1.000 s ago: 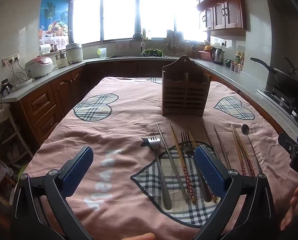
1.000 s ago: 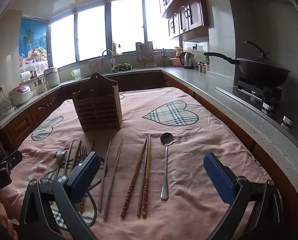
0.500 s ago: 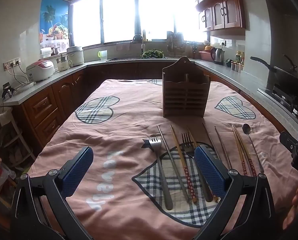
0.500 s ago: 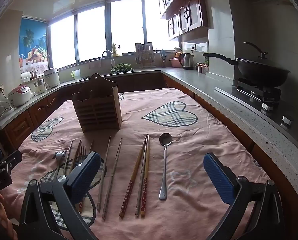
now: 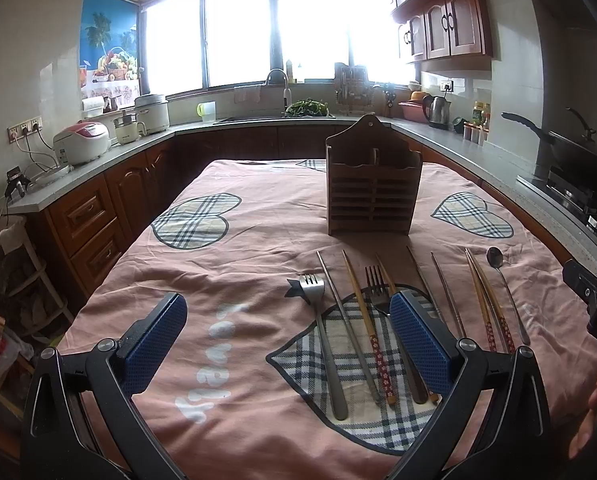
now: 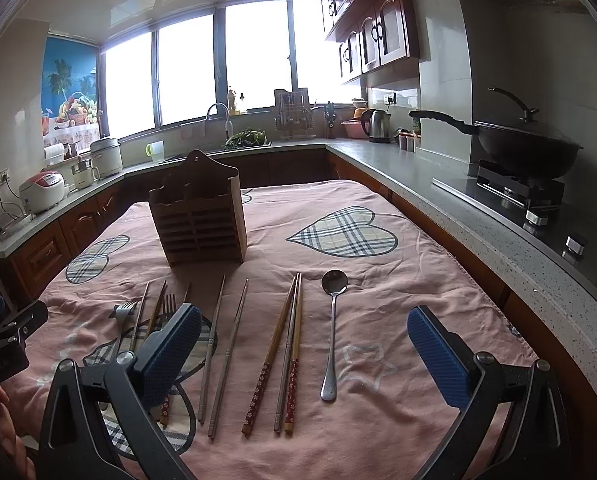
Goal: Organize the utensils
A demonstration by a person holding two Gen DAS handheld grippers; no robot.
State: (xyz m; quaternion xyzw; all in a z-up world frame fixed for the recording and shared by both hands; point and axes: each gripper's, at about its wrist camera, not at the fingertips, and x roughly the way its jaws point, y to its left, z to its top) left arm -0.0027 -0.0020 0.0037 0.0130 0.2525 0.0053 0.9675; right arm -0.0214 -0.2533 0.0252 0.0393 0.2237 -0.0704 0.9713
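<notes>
A wooden slatted utensil holder (image 5: 373, 196) (image 6: 200, 224) stands upright on the pink cloth. In front of it lie a row of utensils: a steel fork (image 5: 324, 332), metal chopsticks (image 6: 218, 354), red-patterned wooden chopsticks (image 6: 284, 354) and a steel spoon (image 6: 332, 320). A second fork (image 5: 378, 288) lies partly behind my left gripper's right finger. My left gripper (image 5: 288, 340) hovers open over the near cloth, left of the forks. My right gripper (image 6: 304, 354) is open above the patterned chopsticks and the spoon. Neither holds anything.
The pink tablecloth (image 5: 258, 240) with plaid hearts covers the table. Counters wrap around on three sides with rice cookers (image 5: 82, 142), a sink with greens (image 5: 306, 108), a kettle (image 6: 378, 126) and a black wok (image 6: 526, 142) on the stove at right.
Both grippers have drifted slightly, so the utensils sit a little differently in each view. Nothing was picked up or moved on the cloth.
</notes>
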